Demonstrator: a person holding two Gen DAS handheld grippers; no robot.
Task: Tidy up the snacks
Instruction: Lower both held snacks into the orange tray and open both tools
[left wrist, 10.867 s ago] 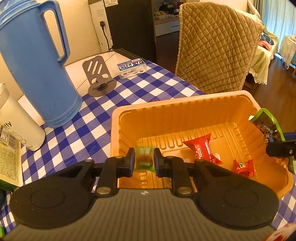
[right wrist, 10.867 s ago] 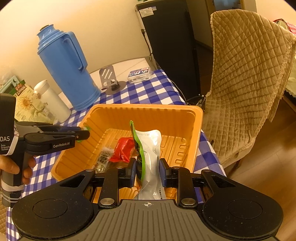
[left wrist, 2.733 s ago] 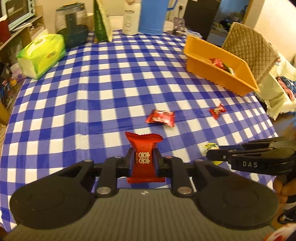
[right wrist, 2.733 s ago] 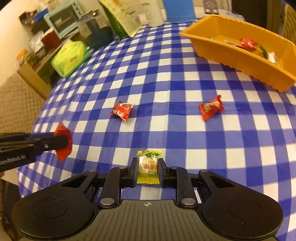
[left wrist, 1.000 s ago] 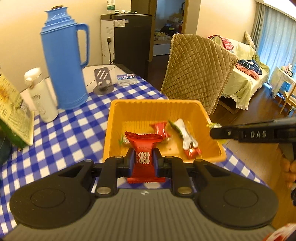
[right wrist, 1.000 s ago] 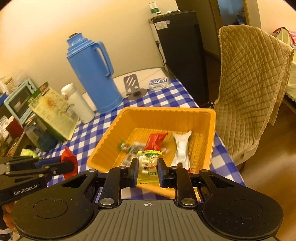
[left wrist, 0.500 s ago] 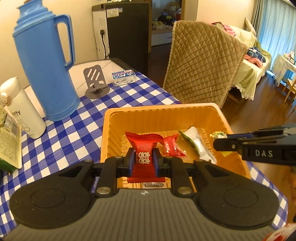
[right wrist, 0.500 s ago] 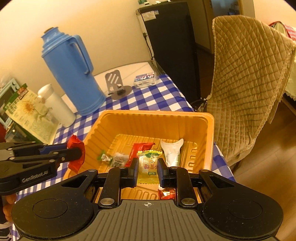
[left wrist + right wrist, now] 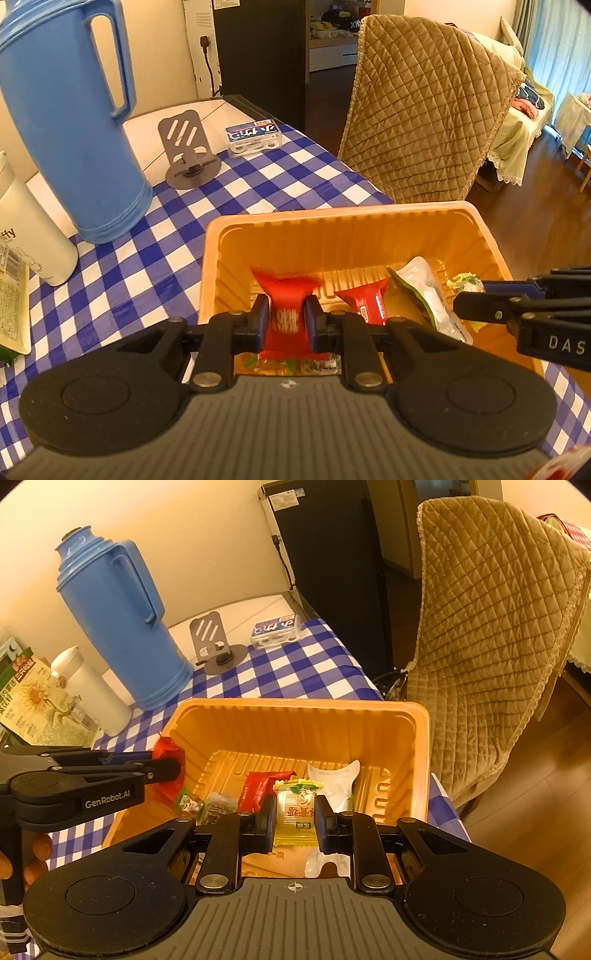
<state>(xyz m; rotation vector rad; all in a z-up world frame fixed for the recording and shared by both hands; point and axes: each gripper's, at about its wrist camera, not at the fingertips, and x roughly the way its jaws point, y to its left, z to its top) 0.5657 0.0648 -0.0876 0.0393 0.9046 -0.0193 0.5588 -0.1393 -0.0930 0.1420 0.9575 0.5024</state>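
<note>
An orange tray [image 9: 332, 221] [image 9: 421, 731] sits on the blue checked tablecloth near the table's edge. My left gripper [image 9: 285, 319] [image 9: 173, 770] is shut on a red snack packet [image 9: 286, 295] [image 9: 168, 755] and hangs over the tray's left part. My right gripper [image 9: 295, 818] [image 9: 461, 302] is shut on a small yellow snack packet [image 9: 295, 812] [image 9: 466, 282] over the tray's right side. On the tray's floor lie another red packet [image 9: 364, 299] [image 9: 258, 788], a white and green pouch [image 9: 424, 291] [image 9: 334, 781] and small green-wrapped sweets [image 9: 192, 805].
A tall blue thermos [image 9: 70, 122] [image 9: 122, 616], a white bottle [image 9: 29, 229] [image 9: 92, 690], a grey phone stand [image 9: 186, 151] [image 9: 216, 642] and a small clear box [image 9: 253, 136] [image 9: 275, 629] stand behind the tray. A chair with a quilted cover [image 9: 424, 110] [image 9: 491, 627] is beyond the table's edge. A green printed bag [image 9: 33, 701] stands at far left.
Both grippers have come closer to the tray and lower, each still holding its packet. They now hang over the tray's inside, the left at its left part, the right at its right.
</note>
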